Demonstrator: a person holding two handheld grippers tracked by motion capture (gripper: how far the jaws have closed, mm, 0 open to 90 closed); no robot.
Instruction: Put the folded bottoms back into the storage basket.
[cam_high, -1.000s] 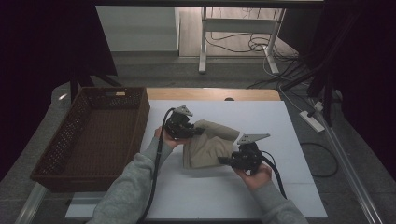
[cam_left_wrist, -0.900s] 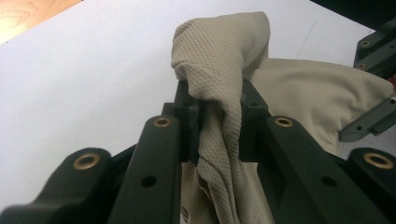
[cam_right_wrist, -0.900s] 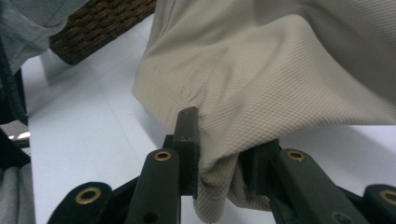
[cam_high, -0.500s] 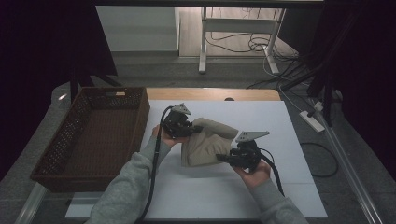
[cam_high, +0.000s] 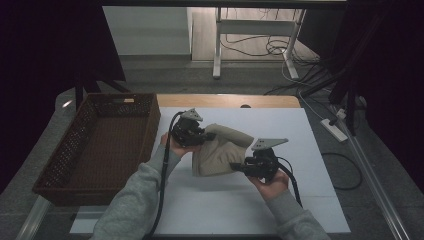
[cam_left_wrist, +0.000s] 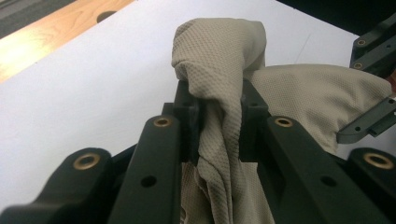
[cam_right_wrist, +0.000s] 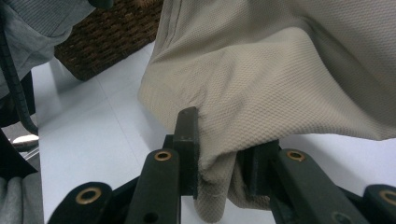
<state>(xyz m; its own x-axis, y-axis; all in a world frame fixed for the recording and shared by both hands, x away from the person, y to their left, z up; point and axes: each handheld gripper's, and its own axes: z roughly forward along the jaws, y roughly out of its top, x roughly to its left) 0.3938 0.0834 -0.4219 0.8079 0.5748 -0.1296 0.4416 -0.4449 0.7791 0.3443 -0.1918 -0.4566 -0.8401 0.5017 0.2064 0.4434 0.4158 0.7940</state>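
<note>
A beige cloth (cam_high: 220, 150) lay bunched at the centre of the high view, on a white table top (cam_high: 300, 200), held up between the two grippers. The left gripper (cam_high: 207, 135) sat just left of centre, its jaws clenched on the cloth's upper left edge; in the left gripper view a thick fold of the textured fabric (cam_left_wrist: 219, 93) stood pinched between the two black jaws and rose above them in the upper middle of the frame, with the other gripper (cam_left_wrist: 373, 93) showing at the right edge. The right gripper (cam_high: 235, 166) was slightly right of and below centre, grasping the cloth's lower right corner; in the right gripper view the hem (cam_right_wrist: 219, 177) was squeezed between the jaws at lower centre while the rest of the cloth spread across the upper right. A dark wicker basket (cam_high: 55, 170) filled the left of the high view, beside the white top, and appeared again in the upper left of the right gripper view (cam_right_wrist: 112, 37). Grey sleeves (cam_high: 135, 200) came in from the bottom edge.
</note>
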